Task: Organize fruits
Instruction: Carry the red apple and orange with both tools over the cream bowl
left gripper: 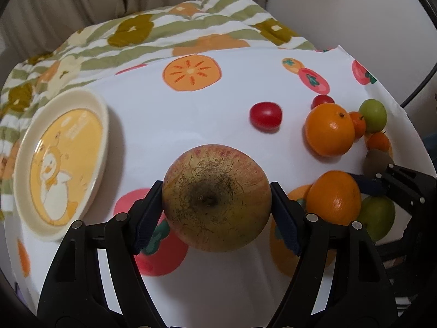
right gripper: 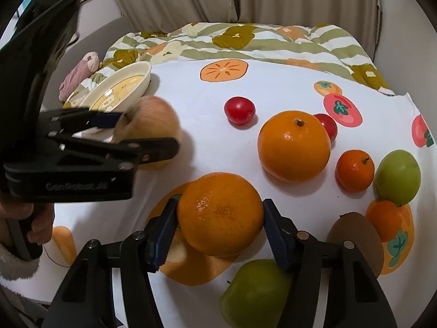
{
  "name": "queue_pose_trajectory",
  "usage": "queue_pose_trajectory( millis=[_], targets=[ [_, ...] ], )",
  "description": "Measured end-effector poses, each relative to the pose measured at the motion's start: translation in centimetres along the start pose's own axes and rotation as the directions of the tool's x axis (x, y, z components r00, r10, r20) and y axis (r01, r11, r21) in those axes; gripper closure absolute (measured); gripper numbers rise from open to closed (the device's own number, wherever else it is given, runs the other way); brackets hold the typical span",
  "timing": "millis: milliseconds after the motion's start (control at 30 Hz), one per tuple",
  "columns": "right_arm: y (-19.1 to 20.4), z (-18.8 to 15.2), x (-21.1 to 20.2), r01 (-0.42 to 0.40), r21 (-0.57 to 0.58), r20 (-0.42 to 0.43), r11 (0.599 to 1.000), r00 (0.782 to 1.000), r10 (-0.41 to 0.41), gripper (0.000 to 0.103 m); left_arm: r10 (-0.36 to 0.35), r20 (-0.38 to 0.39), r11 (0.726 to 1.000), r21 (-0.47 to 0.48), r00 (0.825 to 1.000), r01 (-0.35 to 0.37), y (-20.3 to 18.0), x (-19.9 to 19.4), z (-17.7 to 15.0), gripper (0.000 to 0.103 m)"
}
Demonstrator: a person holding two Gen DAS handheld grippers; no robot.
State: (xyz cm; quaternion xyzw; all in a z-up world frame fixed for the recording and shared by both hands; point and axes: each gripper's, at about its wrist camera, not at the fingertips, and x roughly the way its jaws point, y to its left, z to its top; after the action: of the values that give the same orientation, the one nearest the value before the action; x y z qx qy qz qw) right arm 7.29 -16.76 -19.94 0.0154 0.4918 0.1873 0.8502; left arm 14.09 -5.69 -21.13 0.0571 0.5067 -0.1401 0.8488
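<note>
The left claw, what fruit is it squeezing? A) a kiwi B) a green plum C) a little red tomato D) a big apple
D: the left claw has its pads pressed on both sides of the big apple, near the duck plate.

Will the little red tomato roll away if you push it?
Probably. The cherry tomato looks round and smooth, with nothing beside it to stop it, so a nudge could send it rolling across the flat tablecloth. Its shiny skin may also be slippery, and it is likely soft, so a hard squeeze might squash it.
</note>
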Motion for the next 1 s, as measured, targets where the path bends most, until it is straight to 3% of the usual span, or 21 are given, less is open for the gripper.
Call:
queue_pose_trajectory(
  millis=[167, 567, 1000],
  targets=[
    [0.4, 0.4, -0.3, 0.005, -0.007, 0.004, 1.000, 1.000, -0.005, 0.047, 0.016, 0.002, 0.999, -0.045, 1.000, -0.016, 1.1, -1.0, -1.0, 0.023],
    [3.8, 3.1, -2.2, -0.013, -0.042, 0.058, 0.999, 0.998, 0.015, 0.047, 0.086, 0.110, 0.987, -0.142, 0.990, -0.070, 4.9, -7.6, -1.9, 0.023],
    [9.8, 8.6, -2.9, -0.049, -0.049, 0.135, 0.998, 0.989, 0.055, 0.047, 0.161, 0.184, 0.975, -0.185, 0.970, -0.127, 13.1, -12.6, -0.3, 0.023]
  ],
)
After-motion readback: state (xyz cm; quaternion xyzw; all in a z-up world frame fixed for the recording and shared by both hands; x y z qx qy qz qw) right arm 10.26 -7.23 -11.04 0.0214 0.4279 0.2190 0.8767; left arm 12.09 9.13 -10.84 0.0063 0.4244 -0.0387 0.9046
